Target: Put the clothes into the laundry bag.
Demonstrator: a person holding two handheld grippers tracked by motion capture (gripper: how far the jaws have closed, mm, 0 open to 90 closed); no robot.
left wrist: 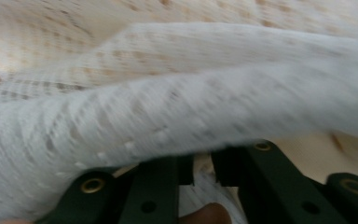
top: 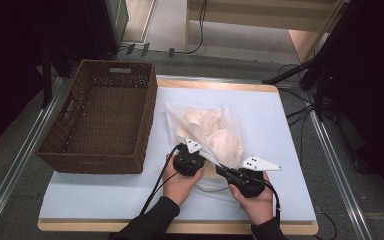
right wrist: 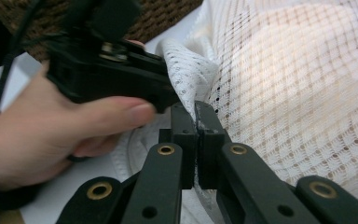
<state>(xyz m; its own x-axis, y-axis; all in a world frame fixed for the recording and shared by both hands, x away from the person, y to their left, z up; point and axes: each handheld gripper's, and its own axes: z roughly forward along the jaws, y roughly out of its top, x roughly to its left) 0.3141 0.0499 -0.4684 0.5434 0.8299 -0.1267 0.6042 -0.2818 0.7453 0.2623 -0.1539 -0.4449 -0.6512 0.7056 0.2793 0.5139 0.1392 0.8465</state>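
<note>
White mesh bag of pale rounded items, centre frame right of the wicker basket: soft, limp, light, best taken by its near hem; right gripper clamped on that hem, left gripper slightly agape, apparently holding nothing.

We see a white mesh bag with a fine grid pattern over pale peach shapes, a dark brown woven basket, black grippers, and the pale blue desk.
</note>
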